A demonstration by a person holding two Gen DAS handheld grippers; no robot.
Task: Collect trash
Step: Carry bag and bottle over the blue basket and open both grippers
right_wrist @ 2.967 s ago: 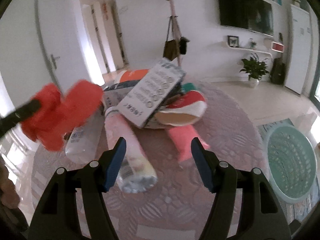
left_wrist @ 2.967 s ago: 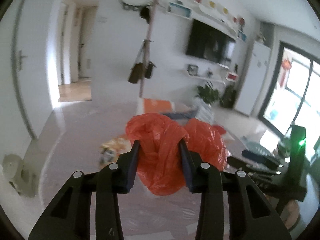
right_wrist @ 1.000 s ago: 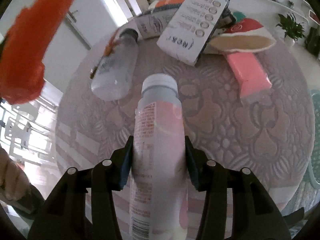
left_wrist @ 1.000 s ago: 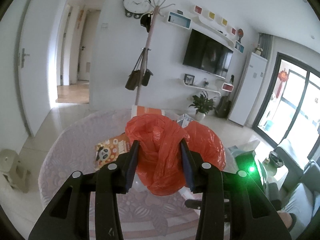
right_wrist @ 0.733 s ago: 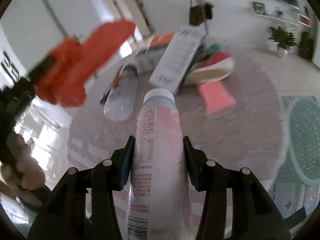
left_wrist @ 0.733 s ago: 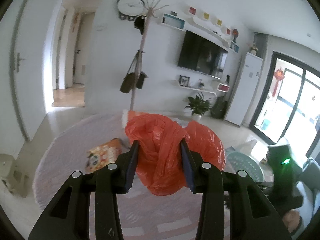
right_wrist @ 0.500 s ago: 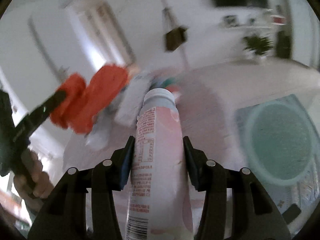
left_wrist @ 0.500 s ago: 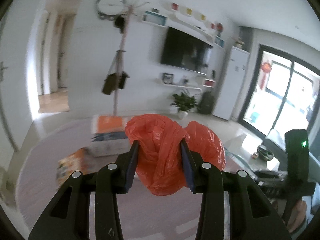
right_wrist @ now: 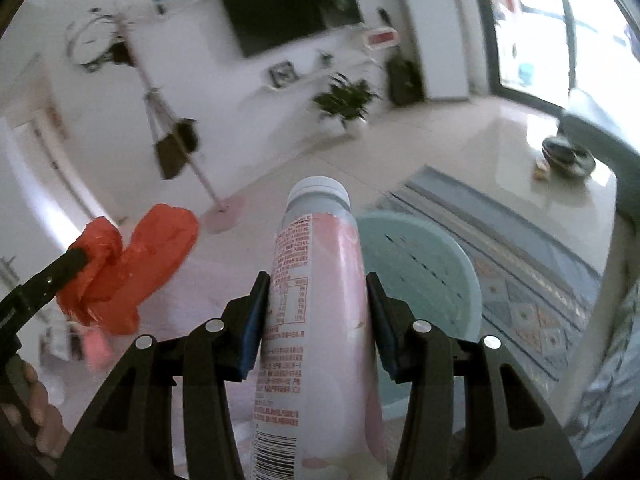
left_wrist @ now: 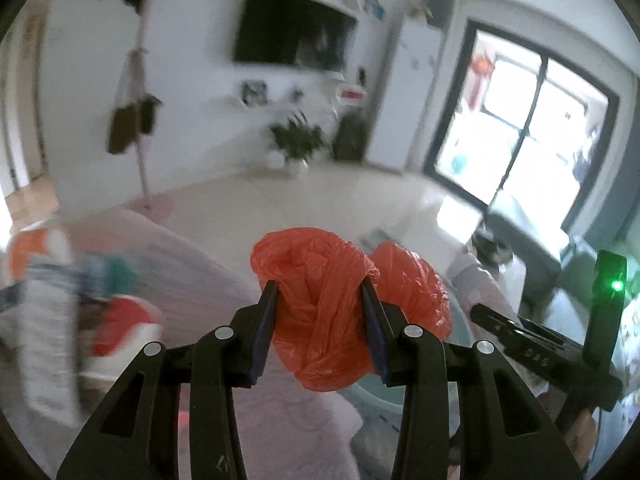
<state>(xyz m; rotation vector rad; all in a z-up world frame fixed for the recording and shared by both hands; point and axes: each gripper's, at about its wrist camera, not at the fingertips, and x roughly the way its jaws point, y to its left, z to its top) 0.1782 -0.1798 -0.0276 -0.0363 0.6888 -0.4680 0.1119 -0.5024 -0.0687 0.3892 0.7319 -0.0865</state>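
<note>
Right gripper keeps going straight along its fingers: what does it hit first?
Most likely the teal basket. The right gripper, shut on the pink bottle, points down toward its rim and bowl, just past the bottle cap. Depth is unclear; nothing else shows between.

Daylight flooded in from the window (left_wrist: 516, 136), blowing it out white, while motion blur smeared the room and fisheye bending darkened both frames' edges.

Both wrist views face the television (left_wrist: 292, 36) wall.

Teal basket (right_wrist: 424, 264) gapes unobstructed (red bag (right_wrist: 128, 268) crowds left).
</note>
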